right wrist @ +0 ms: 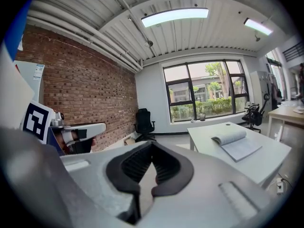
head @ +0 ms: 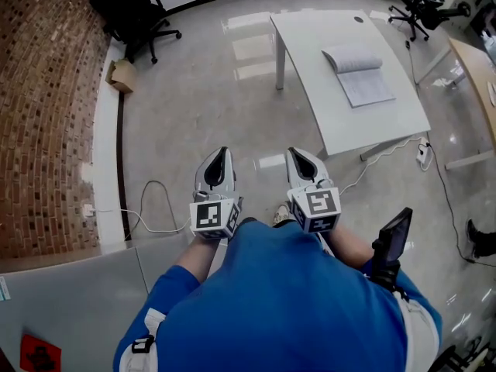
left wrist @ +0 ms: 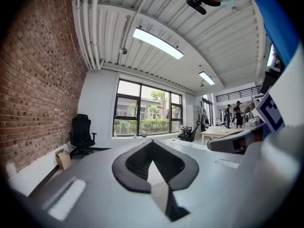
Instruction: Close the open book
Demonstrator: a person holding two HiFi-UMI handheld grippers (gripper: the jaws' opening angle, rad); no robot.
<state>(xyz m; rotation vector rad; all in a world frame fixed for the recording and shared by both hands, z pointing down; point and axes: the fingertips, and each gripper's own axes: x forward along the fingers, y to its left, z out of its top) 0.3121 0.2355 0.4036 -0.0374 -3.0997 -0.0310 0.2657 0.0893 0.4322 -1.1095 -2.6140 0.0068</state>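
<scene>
Fingers, left: the fingers [left wrist: 127, 169] of your left gripper [left wrist: 152, 144] are drawn together with the tips meeting. Nothing sits between them, and only floor [left wrist: 71, 175] and the far window [left wrist: 142, 113] show beyond.
Fingers, right: your right gripper [right wrist: 152, 145] is closed tip to tip in the same way, its pads [right wrist: 176, 171] bare and gripping nothing.
Book: the open book [head: 358, 72] lies pages-up on the white worktop [head: 341, 126], toward its far half. The far leaf is bowed up and the near one lies flat.
Gap: the book is well apart from both grippers, with a stretch of bare floor between you and the worktop's near end.
Where each gripper looks: the right gripper view has the book ahead and off to its right. The left gripper view does not plainly show it.
Why you hold them so: both grippers sit side by side, low and close to your body. With nothing to carry and nothing in reach, shut and empty fingers look like a travelling posture, not a grasp.
Step in hand: by my reading this is the approach. The book is untouched and not yet closed.
What the next move calls for: probably getting up to the worktop on the book's side, then catching one half at its outer edge and folding it over the other.
Risk: the leaves look thin, so a push on loose pages instead of the whole half could crease them or slide the book.
</scene>
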